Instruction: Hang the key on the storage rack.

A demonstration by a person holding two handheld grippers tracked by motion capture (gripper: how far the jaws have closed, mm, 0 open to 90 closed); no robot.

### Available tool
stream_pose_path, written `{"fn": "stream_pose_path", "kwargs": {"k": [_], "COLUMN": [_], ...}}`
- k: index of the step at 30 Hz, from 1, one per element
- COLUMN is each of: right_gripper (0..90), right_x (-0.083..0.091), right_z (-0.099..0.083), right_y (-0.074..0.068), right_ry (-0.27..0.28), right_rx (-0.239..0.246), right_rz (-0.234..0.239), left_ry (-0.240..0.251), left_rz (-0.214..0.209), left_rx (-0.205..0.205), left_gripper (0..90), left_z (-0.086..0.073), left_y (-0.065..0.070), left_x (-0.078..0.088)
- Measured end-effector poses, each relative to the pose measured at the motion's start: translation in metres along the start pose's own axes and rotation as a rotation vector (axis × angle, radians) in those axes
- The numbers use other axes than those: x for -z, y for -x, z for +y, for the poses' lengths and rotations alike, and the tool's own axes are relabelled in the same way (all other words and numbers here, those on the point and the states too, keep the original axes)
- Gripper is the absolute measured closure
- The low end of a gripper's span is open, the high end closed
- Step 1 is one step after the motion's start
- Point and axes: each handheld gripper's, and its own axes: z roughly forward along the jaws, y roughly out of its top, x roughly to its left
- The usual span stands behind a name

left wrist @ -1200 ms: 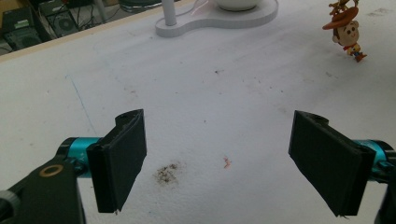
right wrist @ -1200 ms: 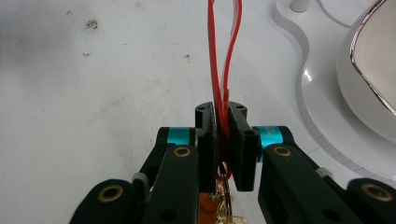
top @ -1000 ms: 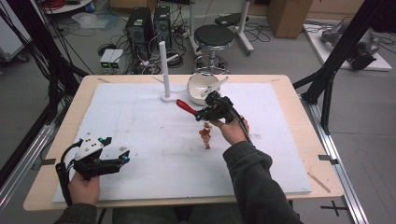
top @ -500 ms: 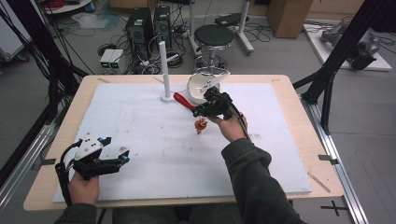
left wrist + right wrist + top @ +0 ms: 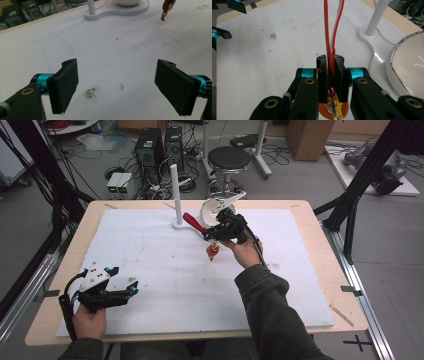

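- The right tool [image 5: 214, 234] is clamped on a red-and-white strap [image 5: 331, 30], with an orange keychain charm [image 5: 213, 252] dangling above the counter [image 5: 300, 285].
- Just beyond it are a white stand's post [image 5: 175, 190] and a round mirror [image 5: 216, 208].
- The left tool [image 5: 131, 289], jaws spread wide with nothing between them, sits well apart at the near-left corner.
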Motion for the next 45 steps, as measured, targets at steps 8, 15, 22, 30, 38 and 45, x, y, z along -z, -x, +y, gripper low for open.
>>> {"fn": "stream_pose_path", "kwargs": {"k": [8,15,22,30,38,45], "right_gripper": [83.4,83.5,83.4,83.4,83.5,83.5], "right_x": [0.0,-0.001,-0.001,-0.004,-0.009,-0.014], "right_z": [0.0,0.001,0.011,0.023,0.032,0.04], "right_y": [0.004,0.006,0.004,0.002,0.003,0.005], "right_ry": [0.018,0.025,0.032,0.038,0.04,0.033], "right_rx": [-0.012,-0.017,-0.011,-0.008,-0.009,-0.016], "right_rz": [0.003,0.006,0.0,-0.014,-0.042,-0.058], "left_ry": [0.0,0.001,0.002,0.002,0.005,0.004], "left_rz": [0.0,0.0,0.0,0.001,0.001,0.001], "left_rx": [0.0,0.0,0.001,0.0,-0.001,-0.001], "left_gripper": [19.6,19.6,19.6,19.6,19.6,19.6], "left_z": [0.0,0.0,0.0,0.0,0.0,0.0], "left_y": [0.0,0.0,0.0,-0.001,-0.001,-0.001], "left_x": [0.0,0.0,0.0,0.001,0.001,0.001]}}
